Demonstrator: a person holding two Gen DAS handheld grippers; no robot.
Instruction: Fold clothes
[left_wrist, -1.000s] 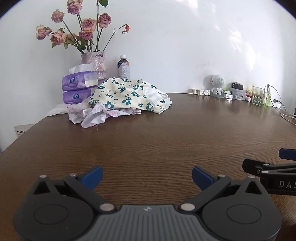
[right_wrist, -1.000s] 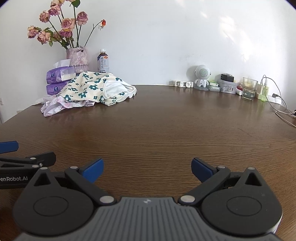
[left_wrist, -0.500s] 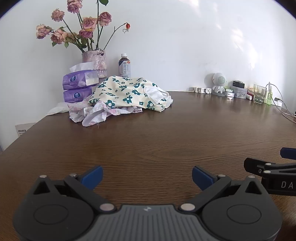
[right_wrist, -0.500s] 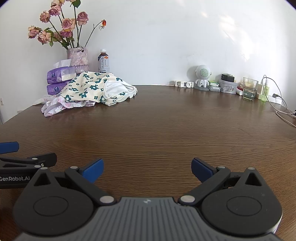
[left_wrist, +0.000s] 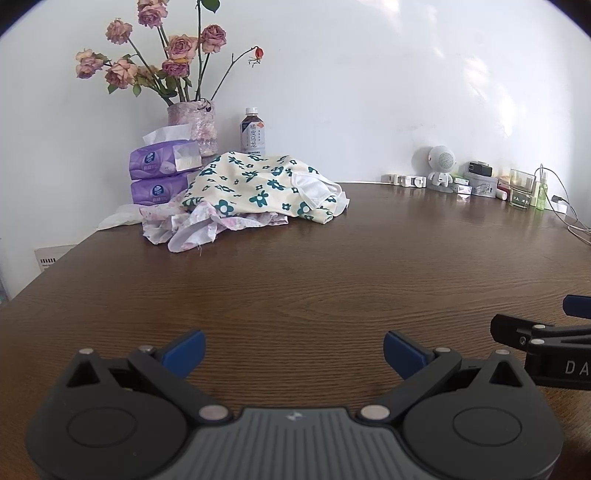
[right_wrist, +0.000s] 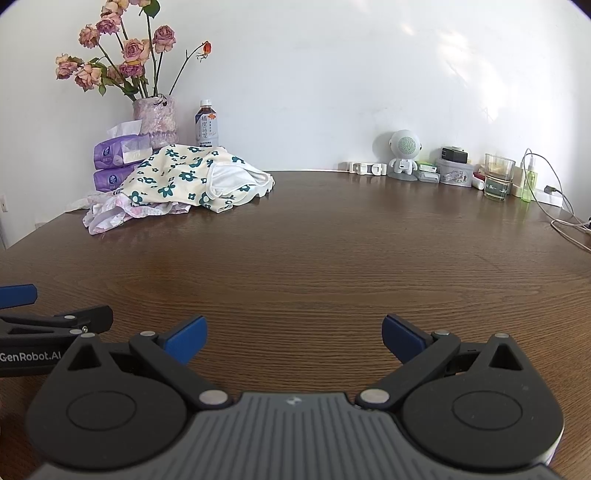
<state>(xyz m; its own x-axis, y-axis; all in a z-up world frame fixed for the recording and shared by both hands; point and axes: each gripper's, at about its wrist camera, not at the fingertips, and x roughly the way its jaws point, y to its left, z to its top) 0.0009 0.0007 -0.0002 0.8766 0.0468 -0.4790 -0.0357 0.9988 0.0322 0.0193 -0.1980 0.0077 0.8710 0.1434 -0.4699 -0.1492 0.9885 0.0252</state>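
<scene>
clothes (left_wrist: 258, 188) – heaped loose, unfolded, at desk (left_wrist: 332, 280) far-left corner | left hand-held gripper (left_wrist: 293, 349), right hand-held gripper (right_wrist: 293, 332) – spread, empty, near edge

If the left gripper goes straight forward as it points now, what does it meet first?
Probably nothing soon: the left gripper, open, faces bare table. The floral garment lies left of its line.

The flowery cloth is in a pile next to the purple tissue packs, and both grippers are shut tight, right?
Not quite. The flowery cloth does sit piled beside the purple tissue packs, but both grippers are open. The left wrist view shows the left gripper spread wide; the right wrist view shows the same for the right gripper.
</scene>
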